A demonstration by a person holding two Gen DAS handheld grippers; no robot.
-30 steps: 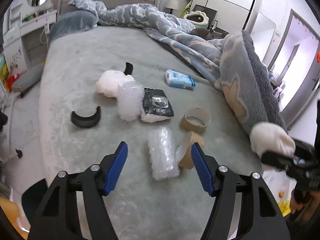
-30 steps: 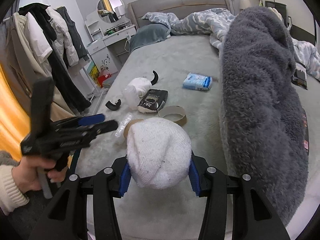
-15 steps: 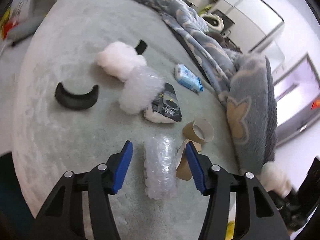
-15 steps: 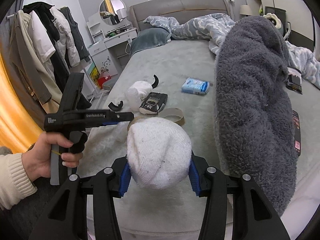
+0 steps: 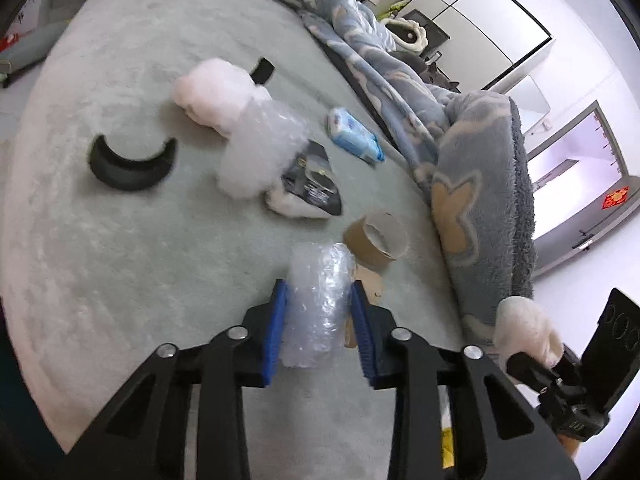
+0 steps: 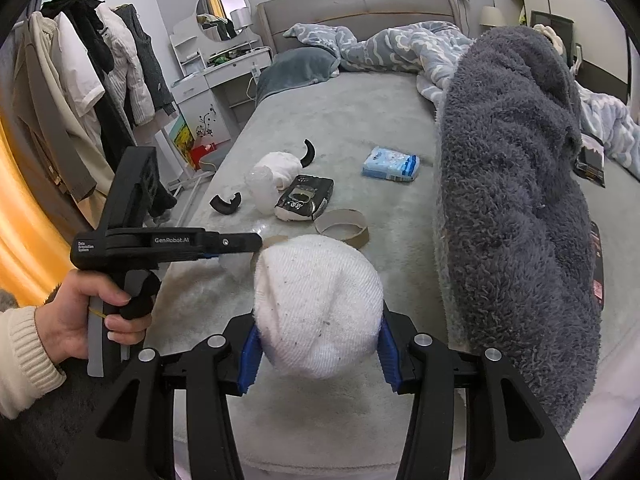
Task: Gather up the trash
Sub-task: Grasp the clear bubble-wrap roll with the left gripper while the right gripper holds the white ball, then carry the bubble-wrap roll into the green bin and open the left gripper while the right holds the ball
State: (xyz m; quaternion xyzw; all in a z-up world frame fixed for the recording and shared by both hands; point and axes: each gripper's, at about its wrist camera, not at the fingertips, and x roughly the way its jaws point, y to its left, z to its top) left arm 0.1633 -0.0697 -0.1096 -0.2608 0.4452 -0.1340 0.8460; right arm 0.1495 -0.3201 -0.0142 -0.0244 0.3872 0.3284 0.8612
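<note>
Already clamped left gripper across bubble wrap, long axis along fingers, near bed's foot edge; right gripper gripping sock.

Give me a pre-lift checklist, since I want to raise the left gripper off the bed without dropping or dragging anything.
1. Left gripper shut on the clear bubble-wrap roll: ok, both blue pads press its sides.
2. Grip depth: ok, pads sit around mid-length.
3. Flattened brown cardboard piece clear of the jaws: cannot tell, it lies against the right pad.
4. Brown cardboard tape ring apart from the roll: cannot tell, very close.
5. Right gripper shut on the white knitted bundle: ok.
6. Trash bin in view: not ok, none visible.
</note>
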